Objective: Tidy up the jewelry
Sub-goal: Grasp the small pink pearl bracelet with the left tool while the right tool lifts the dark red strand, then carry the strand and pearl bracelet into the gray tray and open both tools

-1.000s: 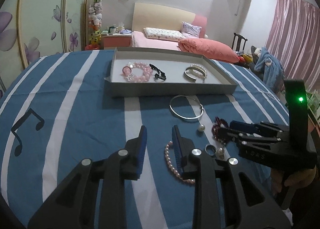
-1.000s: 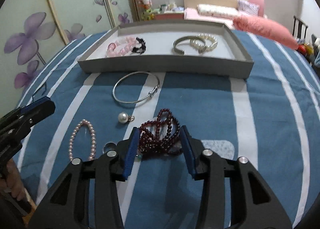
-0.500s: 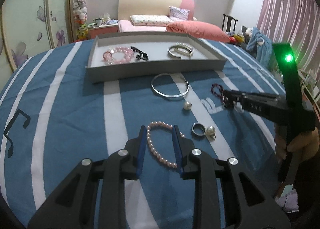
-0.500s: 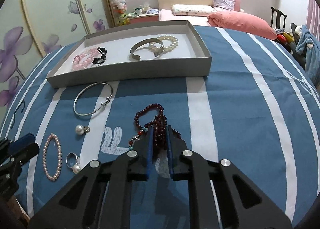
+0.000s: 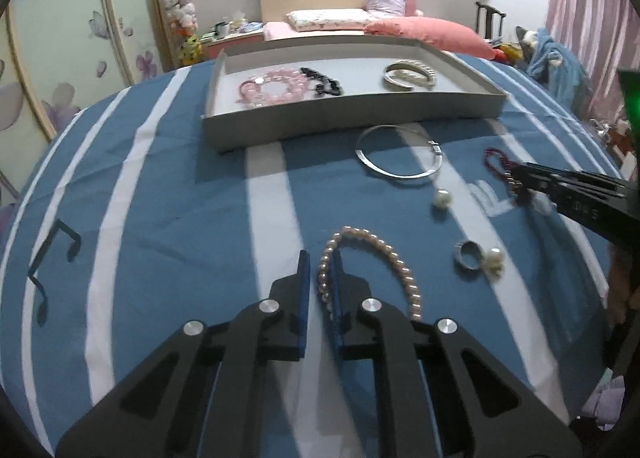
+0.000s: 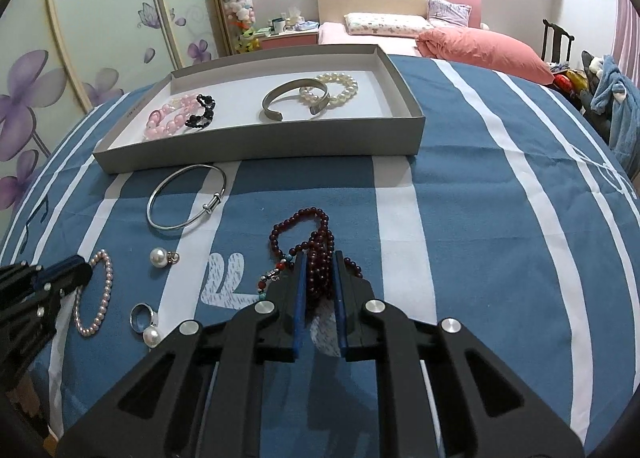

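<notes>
Left wrist view shows the left tongs (image 5: 320,270) just closing on one side of the pink pearl bracelet (image 5: 372,270), near the grey tray (image 5: 352,113); that thin pinch could slip. Right tongs (image 6: 320,278) hold the dark red bead strand (image 6: 316,246), whose loose loops may snag on the tray wall.

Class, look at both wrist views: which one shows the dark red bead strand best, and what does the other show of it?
The right wrist view: the dark red bead strand lies centred, clamped between the right gripper. The left wrist view shows only a small loop near the right edge, partly hidden behind that gripper.
</notes>
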Available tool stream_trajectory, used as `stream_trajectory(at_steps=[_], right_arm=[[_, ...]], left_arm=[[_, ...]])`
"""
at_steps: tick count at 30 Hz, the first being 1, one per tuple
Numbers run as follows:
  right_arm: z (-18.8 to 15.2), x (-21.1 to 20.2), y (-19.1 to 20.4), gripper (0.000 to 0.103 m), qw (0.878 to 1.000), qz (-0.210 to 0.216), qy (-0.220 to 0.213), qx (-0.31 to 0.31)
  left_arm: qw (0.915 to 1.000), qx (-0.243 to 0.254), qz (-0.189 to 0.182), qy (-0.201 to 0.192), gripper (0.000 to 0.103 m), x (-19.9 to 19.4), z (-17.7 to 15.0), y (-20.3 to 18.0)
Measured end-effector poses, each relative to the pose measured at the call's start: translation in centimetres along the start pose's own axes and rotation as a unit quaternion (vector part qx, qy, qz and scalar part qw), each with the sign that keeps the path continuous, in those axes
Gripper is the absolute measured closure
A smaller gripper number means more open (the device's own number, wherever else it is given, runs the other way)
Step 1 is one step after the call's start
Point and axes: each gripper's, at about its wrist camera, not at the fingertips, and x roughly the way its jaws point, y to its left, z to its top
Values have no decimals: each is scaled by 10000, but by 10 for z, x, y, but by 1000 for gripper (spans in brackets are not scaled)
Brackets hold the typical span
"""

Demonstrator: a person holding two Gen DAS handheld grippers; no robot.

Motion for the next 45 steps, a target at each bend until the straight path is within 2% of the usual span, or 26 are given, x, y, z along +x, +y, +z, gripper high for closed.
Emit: stream_trajectory(at_steps=[13,15,19,22,32,45], right_arm=[[1,0,-1,90,10000,31,6,32],[1,0,-1,90,10000,37,6,36],[2,0,-4,92,9998,129,20,119],[4,-7,-5,94,9995,218,-141,185],[12,-41,-4,94,9931,584,-939,395],[17,-82,14,94,9810,779,-1758,247]], left_arm=[[10000,65,60,3,92,1,2,-1],[10000,81,39,0,96,1,2,-2],[10000,38,40,4,97,1,3,-1],[9999,-107,26,-67,97,-3,5,6],[9941,-569,-205,-904,97,-45,19,23],[9848,-610,-164,-1616,97,-80,24,7]])
